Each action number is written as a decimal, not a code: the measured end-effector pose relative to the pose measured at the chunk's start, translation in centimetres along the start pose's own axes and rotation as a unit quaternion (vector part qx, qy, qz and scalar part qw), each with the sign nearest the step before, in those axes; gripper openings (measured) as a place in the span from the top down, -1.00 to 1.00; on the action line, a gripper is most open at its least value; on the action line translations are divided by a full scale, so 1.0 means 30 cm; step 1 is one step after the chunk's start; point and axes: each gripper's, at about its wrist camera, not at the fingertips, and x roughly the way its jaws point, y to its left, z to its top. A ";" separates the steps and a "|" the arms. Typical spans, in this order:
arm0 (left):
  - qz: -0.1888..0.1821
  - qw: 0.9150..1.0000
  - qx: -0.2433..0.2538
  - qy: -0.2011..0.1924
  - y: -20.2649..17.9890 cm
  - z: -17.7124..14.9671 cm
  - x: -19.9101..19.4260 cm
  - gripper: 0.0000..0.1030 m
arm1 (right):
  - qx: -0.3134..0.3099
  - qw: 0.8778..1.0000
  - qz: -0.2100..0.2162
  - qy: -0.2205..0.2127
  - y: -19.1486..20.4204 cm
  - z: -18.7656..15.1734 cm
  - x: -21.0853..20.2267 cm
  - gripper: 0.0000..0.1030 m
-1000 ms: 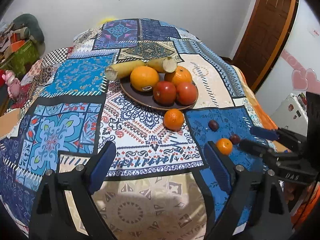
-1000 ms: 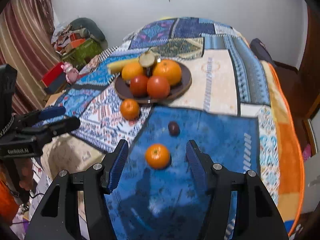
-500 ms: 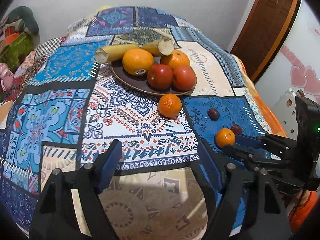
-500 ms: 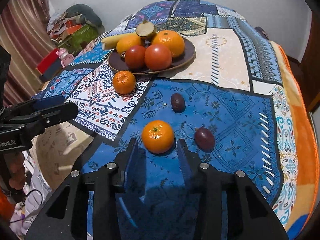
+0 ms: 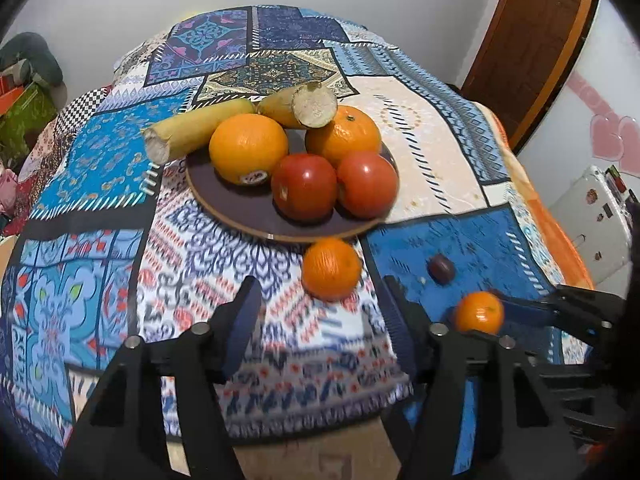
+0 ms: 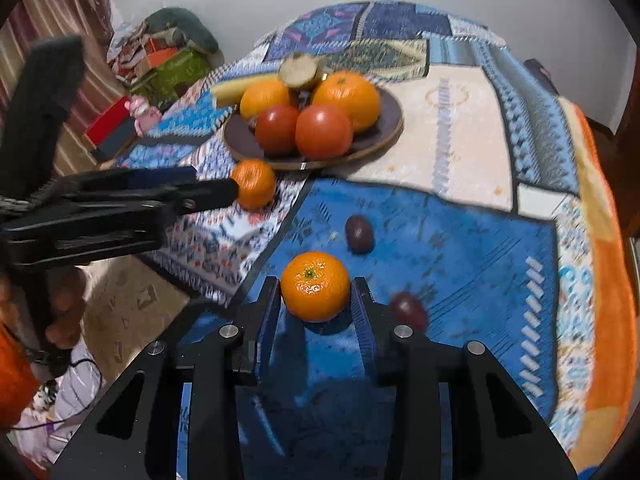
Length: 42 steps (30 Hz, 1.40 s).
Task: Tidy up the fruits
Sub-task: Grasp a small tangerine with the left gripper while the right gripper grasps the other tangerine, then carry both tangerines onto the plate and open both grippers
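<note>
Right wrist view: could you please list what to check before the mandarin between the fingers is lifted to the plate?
1. Mandarin centred in right gripper: ok.
2. Pads touching both its sides, jaws closing: ok.
3. Dark fruit clear of that gripper's finger: cannot tell, blurred.
4. Left gripper off the route: ok, by the other mandarin, jaws closing, nothing between them.
5. Bare room on plate: ok, near edge.

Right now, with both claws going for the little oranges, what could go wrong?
The right claw is closing on a round mandarin; it could squirt out and roll across the quilt. A dark plum beside its finger may get knocked. The plate is crowded, so added fruit might tumble off.
</note>
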 end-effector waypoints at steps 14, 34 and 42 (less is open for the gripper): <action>-0.010 0.999 -0.005 0.041 -0.011 0.035 0.124 0.27 | 0.022 1.000 0.003 -0.020 -0.069 0.046 -0.006 0.36; 0.020 0.999 -0.024 -0.035 0.144 0.119 -0.082 0.27 | -0.012 0.998 0.004 -0.059 -0.007 0.190 -0.011 0.36; 0.022 0.999 -0.035 -0.029 0.199 0.156 -0.045 0.27 | -0.025 0.998 0.000 -0.064 0.009 0.269 0.038 0.36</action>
